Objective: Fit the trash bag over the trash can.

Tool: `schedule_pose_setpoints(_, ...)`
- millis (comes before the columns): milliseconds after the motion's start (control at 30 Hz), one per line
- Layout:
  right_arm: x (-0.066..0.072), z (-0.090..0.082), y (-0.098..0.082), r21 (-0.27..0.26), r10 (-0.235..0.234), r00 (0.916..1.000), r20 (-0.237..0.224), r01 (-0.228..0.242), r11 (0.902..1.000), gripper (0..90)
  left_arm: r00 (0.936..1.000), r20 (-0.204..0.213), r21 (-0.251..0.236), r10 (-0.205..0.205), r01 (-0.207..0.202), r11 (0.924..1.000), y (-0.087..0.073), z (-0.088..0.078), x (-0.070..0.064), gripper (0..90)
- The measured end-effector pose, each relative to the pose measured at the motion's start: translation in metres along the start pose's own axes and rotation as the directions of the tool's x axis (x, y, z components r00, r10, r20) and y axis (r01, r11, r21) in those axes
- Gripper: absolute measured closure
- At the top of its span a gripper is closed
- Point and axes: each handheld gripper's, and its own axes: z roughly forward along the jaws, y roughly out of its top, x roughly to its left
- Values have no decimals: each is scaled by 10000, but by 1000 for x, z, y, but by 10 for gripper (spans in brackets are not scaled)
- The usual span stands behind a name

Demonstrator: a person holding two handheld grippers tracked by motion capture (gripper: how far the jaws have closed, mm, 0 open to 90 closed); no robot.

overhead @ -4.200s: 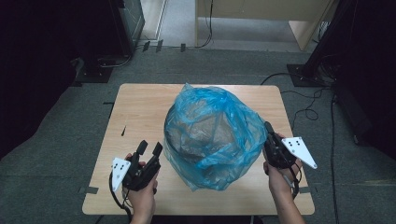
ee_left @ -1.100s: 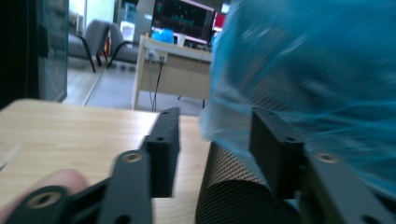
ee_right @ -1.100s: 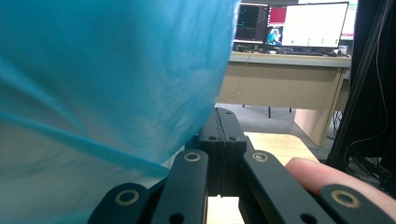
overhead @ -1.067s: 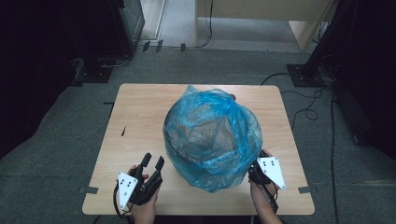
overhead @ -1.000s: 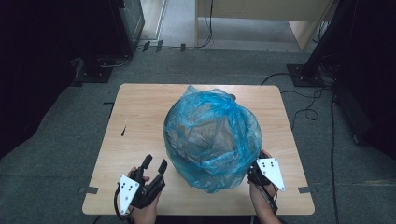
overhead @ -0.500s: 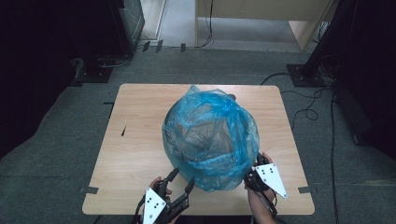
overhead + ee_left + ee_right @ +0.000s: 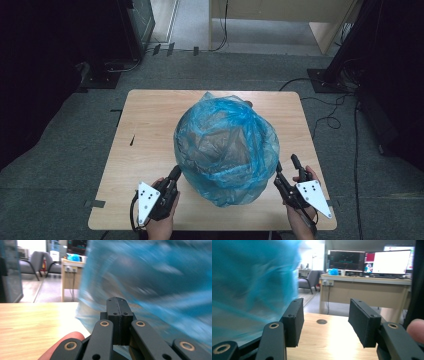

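So the big blue plastic bag (image 7: 226,150) sits puffed up in the middle of the desk (image 7: 150,125), with something greyish and bulky inside that I can't make out through the film. Its lower front edge hangs toward the person's side.

The left gripper (image 7: 172,176) is right at the bag's bottom-left edge, and in the left gripper view its fingers (image 7: 117,312) are pressed flat together with the blue film just past the tips. It's blurry there, so I can't tell whether any film is actually pinched between them; looks more like nothing is caught.

The right gripper (image 7: 287,170) sits just beside the bag's lower right, fingers (image 7: 293,320) spread wide, bag off to their left and bare desk between them.

My read: this is the getting-a-grip stage, both sides lining up on the bag's lower edge. Next move probably calls for the left one to part its fingers and take a fold of film, and the right to slide inward onto the film before closing. Thin plastic slips easily, so a decent bunch is needed.
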Motion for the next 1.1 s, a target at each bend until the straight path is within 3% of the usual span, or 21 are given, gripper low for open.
schedule_pose_setpoints(100, -7, -1, 5, -115, 170, 9992, 348, -167, 9998, 470, 9999, -128, -332, -80, 76, 9994, 4, -10, -2, 900)
schedule_pose_setpoints(200, -10, 2, 11, -163, 343, 9971, 682, -332, 9993, 476, 9997, 241, -501, 107, -95, 9987, -1, -25, -19, 677)
schedule_pose_setpoints(267, -11, 4, 14, -192, 394, 9965, 742, -381, 9991, 476, 9970, 597, -394, 496, -473, 9981, -8, -31, -34, 551)
schedule_pose_setpoints(333, -9, 8, 18, -183, 479, 9960, 748, -466, 9987, 477, 9952, 802, -144, 553, -543, 9984, -13, -33, -47, 408)
schedule_pose_setpoints(400, -7, 11, 21, -158, 550, 9960, 709, -541, 9984, 477, 9962, 720, -65, 483, -480, 9988, -18, -35, -59, 292)
schedule_pose_setpoints(467, -3, 14, 26, -107, 591, 9963, 617, -586, 9982, 477, 9959, 615, 50, 671, -675, 9977, -22, -35, -70, 203)
schedule_pose_setpoints(567, 2, 18, 34, -14, 695, 9964, 487, -695, 9976, 477, 9910, 886, 304, 1001, -1031, 9942, -30, -29, -83, 181)
schedule_pose_setpoints(667, 7, 20, 38, -22, 751, 9964, 402, -751, 9972, 476, 9835, 950, 707, 1542, -1612, 9844, -37, -18, -91, 181)
schedule_pose_setpoints(733, 8, 20, 40, -10, 813, 9960, 383, -813, 9967, 477, 9838, 561, 1113, 1700, -1754, 9782, -41, -10, -91, 181)
schedule_pose_setpoints(800, 7, 19, 41, -8, 851, 9955, 424, -851, 9964, 477, 9844, -50, 1256, 1757, -1737, 9768, -42, -5, -86, 182)
schedule_pose_setpoints(900, 1, 17, 42, -54, 884, 9947, 528, -883, 9961, 477, 9855, -758, 1230, 1516, -1417, 9822, -39, -3, -70, 188)
schedule_pose_setpoints(1100, -12, 15, 43, -46, 1083, 9912, 765, -1083, 9941, 477, 9830, -1633, 1027, 845, -682, 9924, -25, -1, -34, 189)
